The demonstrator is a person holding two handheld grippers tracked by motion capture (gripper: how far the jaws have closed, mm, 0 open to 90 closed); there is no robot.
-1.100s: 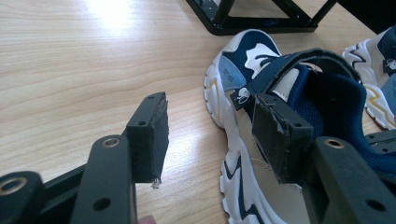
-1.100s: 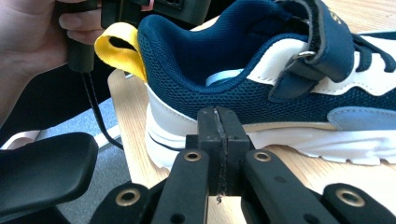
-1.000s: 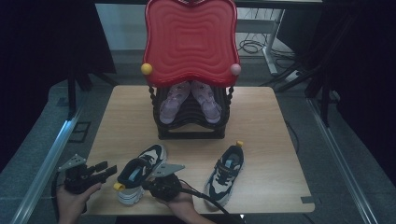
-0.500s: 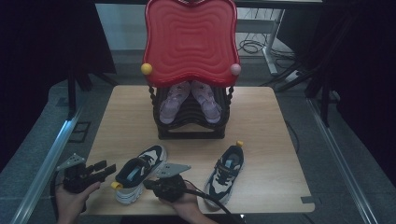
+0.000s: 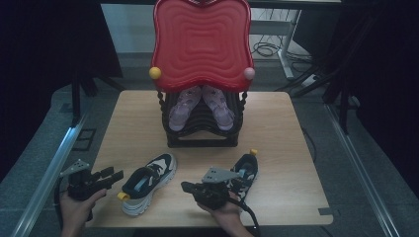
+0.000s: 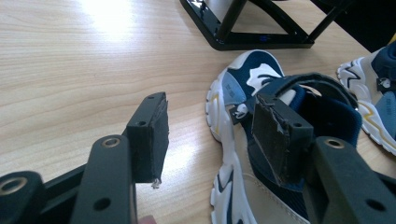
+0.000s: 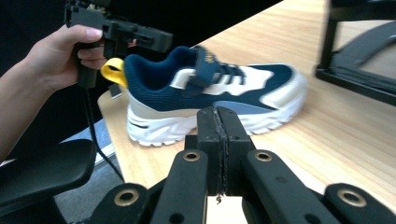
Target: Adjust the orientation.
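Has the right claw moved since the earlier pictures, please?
Yes. In the high view the right claw has shifted rightward along the table's near edge, away from the left shoe and toward the right shoe.

four shoes [image 5: 148,182], one rack [image 5: 201,129], two tongs [image 5: 112,175]

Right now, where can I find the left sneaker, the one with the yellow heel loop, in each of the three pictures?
High view: the left sneaker lies at lower left of centre on the table, toe toward the black rack.
Left gripper view: it lies at centre right, partly behind the right-hand jaw.
Right gripper view: it lies at the centre, side-on, toe to the right.
Shared landmark: the black rack, beyond the toe in each view.
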